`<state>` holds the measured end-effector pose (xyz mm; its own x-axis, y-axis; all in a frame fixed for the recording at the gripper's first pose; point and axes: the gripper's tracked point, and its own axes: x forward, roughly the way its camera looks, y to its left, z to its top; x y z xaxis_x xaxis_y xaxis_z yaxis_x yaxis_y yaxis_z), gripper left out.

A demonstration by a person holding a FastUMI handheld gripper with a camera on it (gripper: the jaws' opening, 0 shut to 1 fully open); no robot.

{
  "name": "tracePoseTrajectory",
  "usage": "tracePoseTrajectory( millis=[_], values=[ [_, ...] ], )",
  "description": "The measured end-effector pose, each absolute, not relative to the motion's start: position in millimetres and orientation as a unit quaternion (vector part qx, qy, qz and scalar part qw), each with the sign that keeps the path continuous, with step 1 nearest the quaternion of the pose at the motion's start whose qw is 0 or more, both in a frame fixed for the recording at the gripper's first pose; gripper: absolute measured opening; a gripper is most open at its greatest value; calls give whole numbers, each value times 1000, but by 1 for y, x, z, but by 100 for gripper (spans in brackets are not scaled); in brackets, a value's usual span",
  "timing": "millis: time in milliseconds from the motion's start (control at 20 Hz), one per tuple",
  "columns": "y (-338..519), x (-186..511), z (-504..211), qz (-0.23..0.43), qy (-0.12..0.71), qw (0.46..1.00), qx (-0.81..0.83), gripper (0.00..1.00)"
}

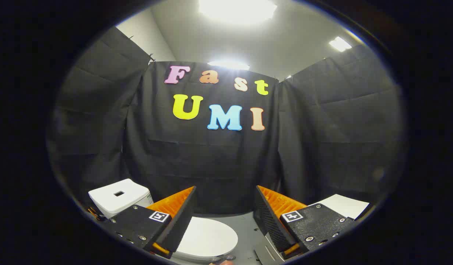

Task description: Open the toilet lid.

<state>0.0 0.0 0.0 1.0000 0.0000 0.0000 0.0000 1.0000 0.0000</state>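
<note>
Gripper (224, 206) held wide, fingers spread and gripping nothing; toilet lid (206, 237) lies flat and closed at bottom centre, below and between the fingers; white tank (118, 197) sits lower left; white sheet (342, 206) lower right

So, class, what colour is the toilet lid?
White, seen in the gripper view: toilet lid lies closed below the open gripper.

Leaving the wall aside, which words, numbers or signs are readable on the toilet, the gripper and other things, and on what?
No readable words or numbers.
gripper, open above the closed toilet lid: square marker on each finger mount, a pattern, not text.
toilet tank: small mark on its side, too small to read.
white sheet: blank.
</note>
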Motion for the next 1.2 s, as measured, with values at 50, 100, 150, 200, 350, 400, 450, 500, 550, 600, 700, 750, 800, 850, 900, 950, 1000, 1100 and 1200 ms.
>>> tracePoseTrajectory(
  millis=[50,100,150,200,350,400,450,500,550,600,700,750,800,850,900,950,1000,1100,1200],
  values=[
    [1,-1,0,1,-1,1000,1,95],
    [2,-1,1,3,-3,1000,1,95],
    [3,-2,1,4,-3,1000,0,95],
    [2,-1,0,3,-4,1000,-2,95],
    [5,1,-2,6,-2,1000,-7,95],
    [6,1,-3,7,-2,1000,-5,95],
    [8,2,-3,11,-3,1000,0,95],
    [11,4,-7,18,-1,1000,6,95],
    [14,5,-10,24,1,1000,10,95],
    [15,6,-13,27,4,1000,13,94],
    [15,8,-19,28,12,999,12,95],
    [14,8,-20,29,14,999,11,95],
    [14,8,-19,29,13,999,10,95],
    [13,8,-17,28,12,999,11,95],
    [11,8,-17,27,10,1000,13,95],
    [9,8,-16,25,8,1000,16,95],
    [6,8,-18,23,9,1000,18,94],
    [2,7,-21,19,12,1000,19,94],
    [0,7,-21,16,12,1000,19,95]
  ],
)
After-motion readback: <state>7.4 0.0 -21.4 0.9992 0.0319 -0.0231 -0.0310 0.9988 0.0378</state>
